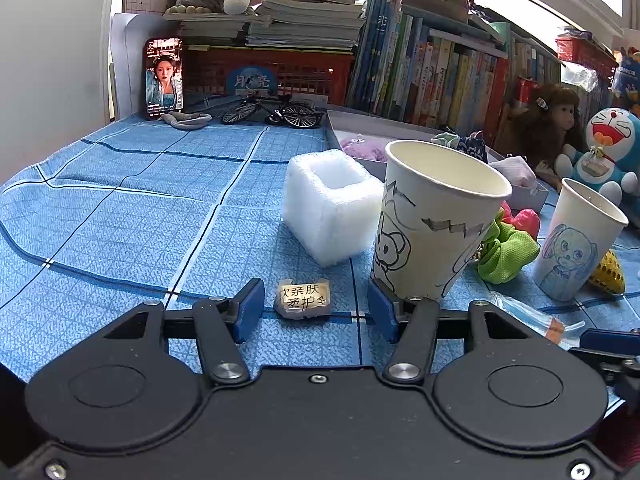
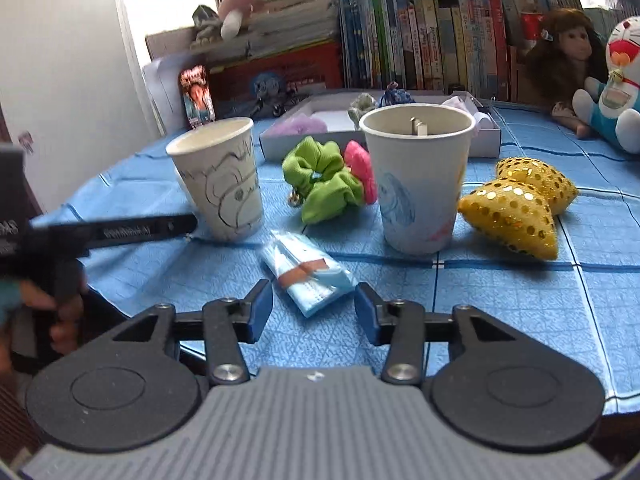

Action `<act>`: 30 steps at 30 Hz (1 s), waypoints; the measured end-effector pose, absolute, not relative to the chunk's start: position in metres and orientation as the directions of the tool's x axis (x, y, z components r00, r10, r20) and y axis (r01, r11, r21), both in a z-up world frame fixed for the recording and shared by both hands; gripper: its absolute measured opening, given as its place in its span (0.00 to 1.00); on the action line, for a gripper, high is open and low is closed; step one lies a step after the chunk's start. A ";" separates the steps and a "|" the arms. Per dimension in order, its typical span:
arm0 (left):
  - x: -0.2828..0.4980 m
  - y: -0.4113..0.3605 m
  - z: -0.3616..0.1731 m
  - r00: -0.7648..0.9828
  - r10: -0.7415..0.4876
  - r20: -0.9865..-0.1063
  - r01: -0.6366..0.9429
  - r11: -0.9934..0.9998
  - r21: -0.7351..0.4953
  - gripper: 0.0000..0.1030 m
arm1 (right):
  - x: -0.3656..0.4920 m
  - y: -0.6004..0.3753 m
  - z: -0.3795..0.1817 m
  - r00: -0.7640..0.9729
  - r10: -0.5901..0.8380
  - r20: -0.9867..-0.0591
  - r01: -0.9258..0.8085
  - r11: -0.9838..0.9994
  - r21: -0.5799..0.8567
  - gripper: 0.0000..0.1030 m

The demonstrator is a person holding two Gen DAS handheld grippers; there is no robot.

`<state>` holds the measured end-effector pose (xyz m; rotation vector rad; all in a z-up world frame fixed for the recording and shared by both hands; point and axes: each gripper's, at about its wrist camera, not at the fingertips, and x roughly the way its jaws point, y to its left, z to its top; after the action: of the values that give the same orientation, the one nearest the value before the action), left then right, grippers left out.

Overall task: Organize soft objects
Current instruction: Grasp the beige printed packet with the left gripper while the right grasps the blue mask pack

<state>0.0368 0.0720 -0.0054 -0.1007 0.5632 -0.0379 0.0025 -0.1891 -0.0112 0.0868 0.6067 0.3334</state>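
Between your right tool's (image 2: 314,307) parted, empty jaws lies the pale-blue plastic-wrapped mask pack (image 2: 308,278); left tool (image 1: 316,307) also apart. Closing carelessly, you may topple the 2 paper cups.

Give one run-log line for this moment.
left tool: open, tissue pack ahead | right tool: open, mask pack ahead | held: nothing

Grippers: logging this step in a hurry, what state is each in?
Left gripper: open, holding nothing; small packet between its jaws.
Right gripper: open, holding nothing; mask pack ahead.
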 end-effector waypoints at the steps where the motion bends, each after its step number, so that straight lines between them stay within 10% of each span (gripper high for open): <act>1: 0.037 0.072 -0.005 0.845 -0.064 -0.531 0.008 0.994 -0.107 0.53 | 0.005 -0.190 -0.012 0.779 0.305 -0.548 -0.255 0.952 0.166 0.60; 9: 0.037 0.074 -0.008 0.848 -0.052 -0.527 0.000 0.995 -0.097 0.53 | 0.012 -0.216 -0.016 0.828 0.104 -0.551 -0.055 0.993 0.105 0.63; 15: 0.037 0.073 -0.009 0.851 -0.041 -0.523 -0.006 0.996 -0.087 0.53 | 0.000 -0.214 -0.015 0.852 0.210 -0.480 -0.126 0.971 0.202 0.80; 30: 0.036 0.072 -0.009 0.854 -0.030 -0.520 -0.014 0.997 -0.081 0.41 | 0.011 -0.139 -0.028 0.918 0.121 -0.377 -0.099 0.992 0.079 0.87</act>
<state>0.0359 0.0719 -0.0094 -0.0828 0.5478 -0.0085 0.0110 -0.1386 -0.0283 0.0587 0.3917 0.1133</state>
